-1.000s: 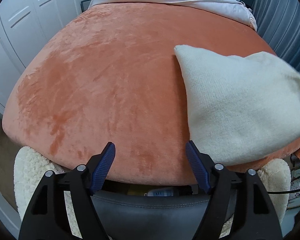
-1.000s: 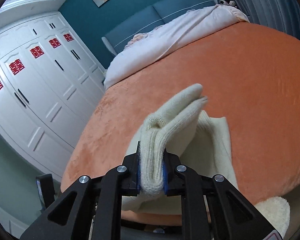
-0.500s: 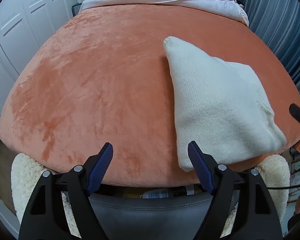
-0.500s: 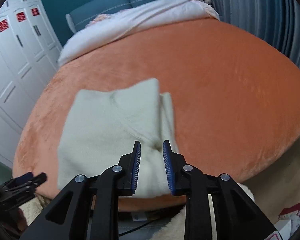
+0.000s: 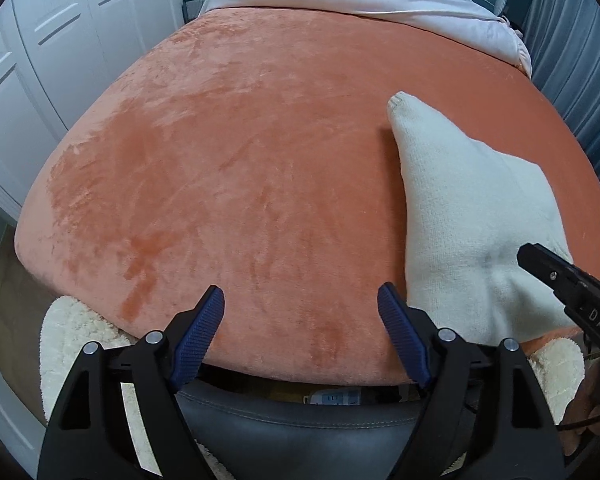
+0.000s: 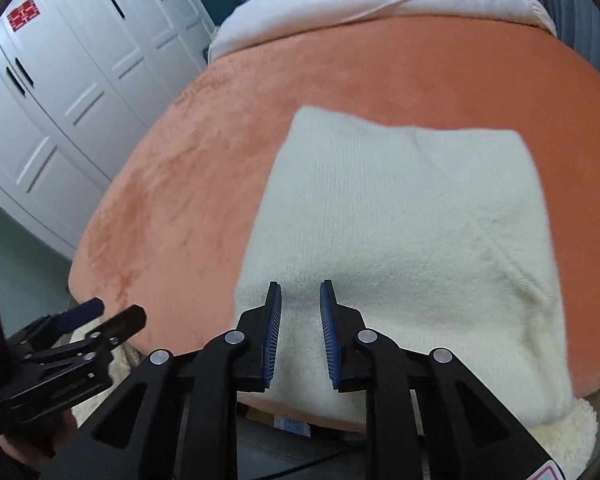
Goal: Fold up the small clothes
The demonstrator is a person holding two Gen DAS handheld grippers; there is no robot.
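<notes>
Sweater point(image 6: 412, 232): folded, at bed point(image 5: 236, 184) near edge; right gripper point(image 6: 300, 300) narrowly parted, unloaded; left gripper point(image 5: 300, 312) wide apart, idle.

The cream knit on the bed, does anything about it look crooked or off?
Slightly. The cream knit lies folded on the orange blanket, but its near edge droops over the bed's edge, and one far corner pokes out further than the other.

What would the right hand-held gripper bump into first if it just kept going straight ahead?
Most likely the cream knitted garment. The right hand-held gripper points over its near edge with fingers slightly apart, and the folded knit fills the view directly ahead on the orange bedspread. How high it hovers above the fabric is unclear.
</notes>
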